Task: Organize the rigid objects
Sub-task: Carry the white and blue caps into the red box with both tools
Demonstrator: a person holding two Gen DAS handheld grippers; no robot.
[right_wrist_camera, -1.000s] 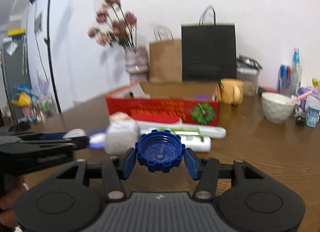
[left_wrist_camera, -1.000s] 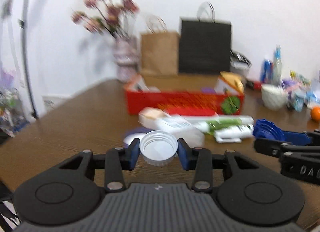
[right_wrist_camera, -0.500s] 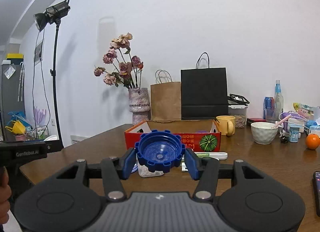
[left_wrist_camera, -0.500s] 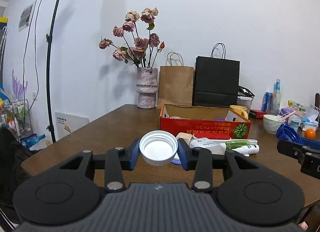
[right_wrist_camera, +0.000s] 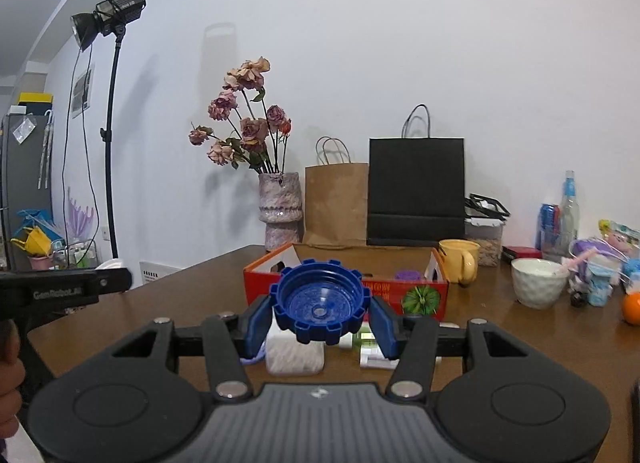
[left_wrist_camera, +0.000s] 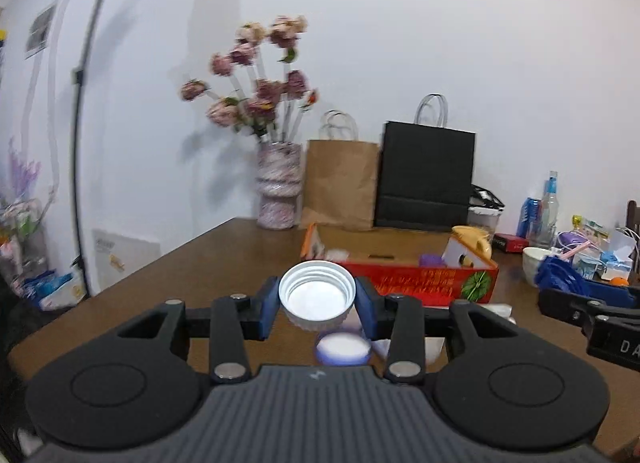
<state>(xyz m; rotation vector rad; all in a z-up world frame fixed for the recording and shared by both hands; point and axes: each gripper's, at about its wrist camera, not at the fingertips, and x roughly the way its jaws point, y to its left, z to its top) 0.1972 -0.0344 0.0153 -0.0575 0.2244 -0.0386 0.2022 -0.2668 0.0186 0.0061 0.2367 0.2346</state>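
In the left wrist view my left gripper (left_wrist_camera: 317,305) is shut on a white screw cap (left_wrist_camera: 317,294), hollow side facing the camera, held above the wooden table (left_wrist_camera: 208,263). My right gripper (right_wrist_camera: 319,319) is shut on a blue notched cap (right_wrist_camera: 319,308), also hollow side toward me. Both caps hang in front of an open red cardboard box (right_wrist_camera: 404,291) (left_wrist_camera: 420,279) in mid-table. The right gripper shows at the right edge of the left view as a dark body (left_wrist_camera: 592,311) with the blue cap (left_wrist_camera: 560,275). The left gripper's body (right_wrist_camera: 60,291) shows at the left of the right view.
White tubes (right_wrist_camera: 372,355) and a clear white container (right_wrist_camera: 294,355) lie before the box, a round lid (left_wrist_camera: 342,347) too. A vase of dried roses (right_wrist_camera: 280,211), brown bag (right_wrist_camera: 336,203) and black bag (right_wrist_camera: 416,191) stand behind. Yellow mug (right_wrist_camera: 460,263), white bowl (right_wrist_camera: 538,283), bottles, an orange (right_wrist_camera: 632,309) crowd the right.
Both grippers have risen and pulled back from the table with their caps still held; the box and the clutter now sit lower and farther off in both views.
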